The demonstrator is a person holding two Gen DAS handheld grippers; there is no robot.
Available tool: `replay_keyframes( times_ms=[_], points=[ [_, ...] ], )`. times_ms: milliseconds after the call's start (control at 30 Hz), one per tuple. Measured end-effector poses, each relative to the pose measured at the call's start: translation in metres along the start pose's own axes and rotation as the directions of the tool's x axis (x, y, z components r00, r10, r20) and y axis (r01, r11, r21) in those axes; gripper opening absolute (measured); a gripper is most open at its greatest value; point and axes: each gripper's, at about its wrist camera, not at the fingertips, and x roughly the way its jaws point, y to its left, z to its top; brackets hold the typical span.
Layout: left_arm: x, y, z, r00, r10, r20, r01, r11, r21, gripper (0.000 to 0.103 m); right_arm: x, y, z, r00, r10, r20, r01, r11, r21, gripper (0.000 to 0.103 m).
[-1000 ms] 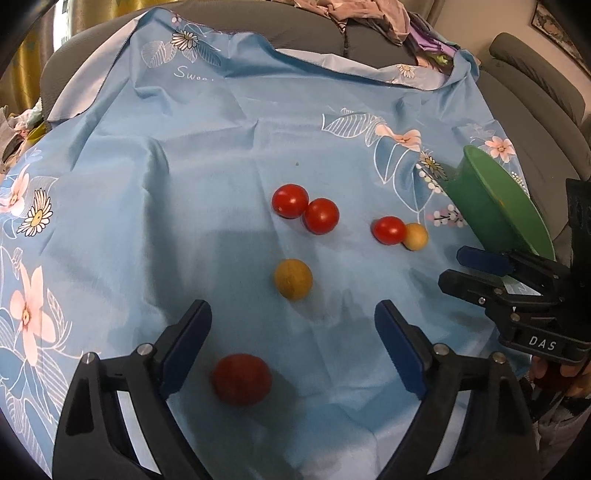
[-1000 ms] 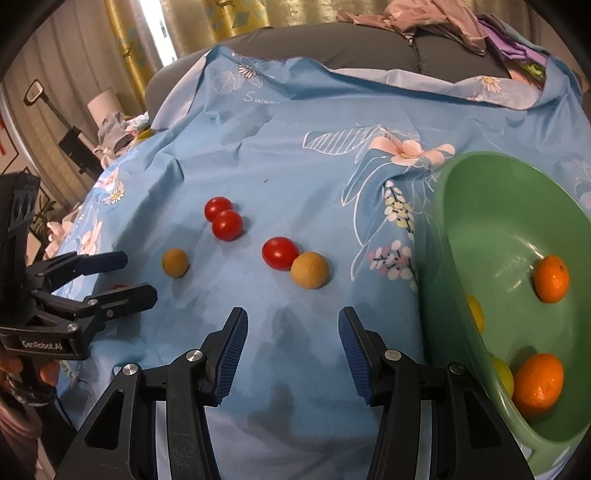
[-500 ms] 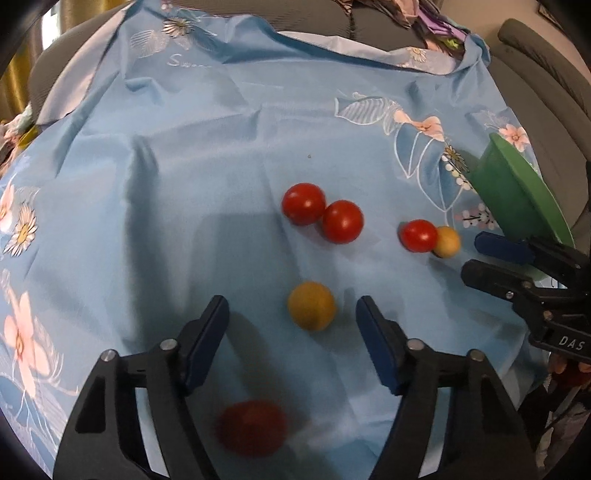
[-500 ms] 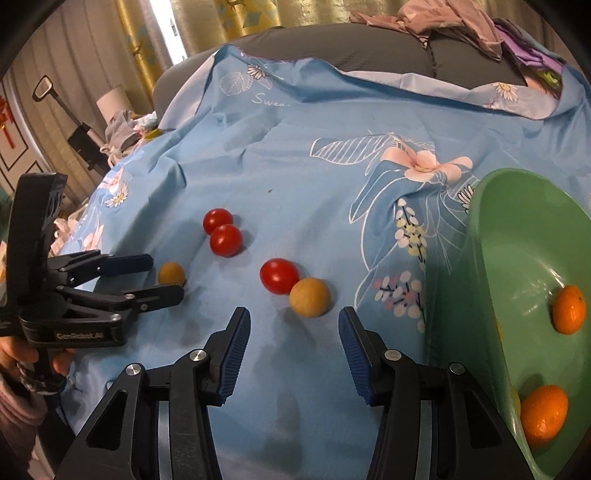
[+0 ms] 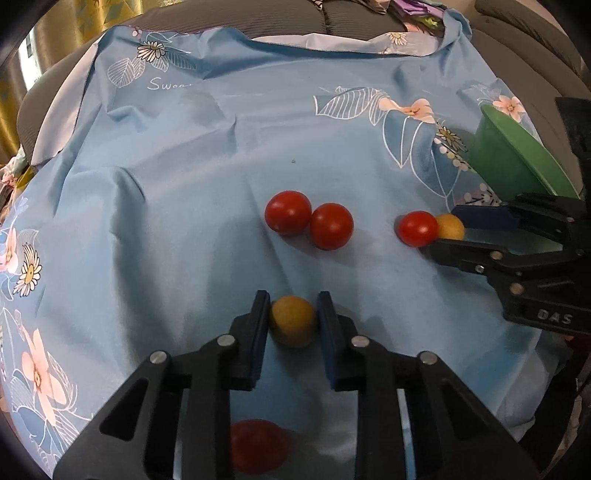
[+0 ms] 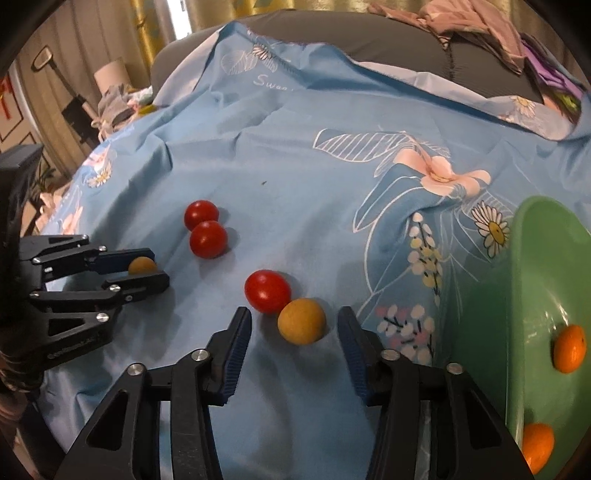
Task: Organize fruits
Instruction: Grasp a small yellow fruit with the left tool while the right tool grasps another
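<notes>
My left gripper (image 5: 293, 317) is shut on a yellow-brown round fruit (image 5: 293, 321) lying on the blue floral cloth; the same grip shows at the left of the right wrist view (image 6: 147, 269). My right gripper (image 6: 293, 332) straddles a second yellow-brown fruit (image 6: 301, 321), its jaws closing but with gaps on both sides. A red tomato (image 6: 267, 291) touches that fruit. Two more red tomatoes (image 5: 288, 212) (image 5: 331, 226) sit together in the middle. Another tomato (image 5: 258, 445) lies under the left gripper's body.
A green bowl (image 6: 517, 258) stands tilted at the right and holds oranges (image 6: 570, 348). The blue cloth (image 5: 184, 184) drapes over a grey sofa, with clothes (image 6: 480, 26) piled at the back. A lamp and clutter stand off the cloth's left edge.
My left gripper moved forward past the near tomato and shut on the yellow-brown fruit. My right gripper moved up around the other yellow-brown fruit, its jaws narrowing.
</notes>
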Motion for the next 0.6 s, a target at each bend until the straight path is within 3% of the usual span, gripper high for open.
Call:
replay_keyframes(
  times_ms=[167, 367, 600],
  points=[
    [-0.003, 0.003, -0.001, 1.0, -0.017, -0.001, 0.017, 0.999, -0.031, 0.025, 0.006, -0.001, 0.001, 1.0, -0.002, -0.017, 0.001, 1.0, -0.019, 0.03],
    [-0.008, 0.006, -0.005, 0.999, -0.035, -0.004, 0.034, 0.998, -0.061, 0.025, 0.001, 0.0, -0.002, 1.0, 0.026, -0.01, -0.026, 1.0, -0.003, 0.029],
    [-0.032, 0.002, -0.015, 0.998, -0.051, 0.028, 0.053, 0.995, -0.085, 0.025, -0.032, 0.009, -0.015, 0.995, 0.087, 0.056, -0.089, 0.995, 0.042, 0.029]
  ],
)
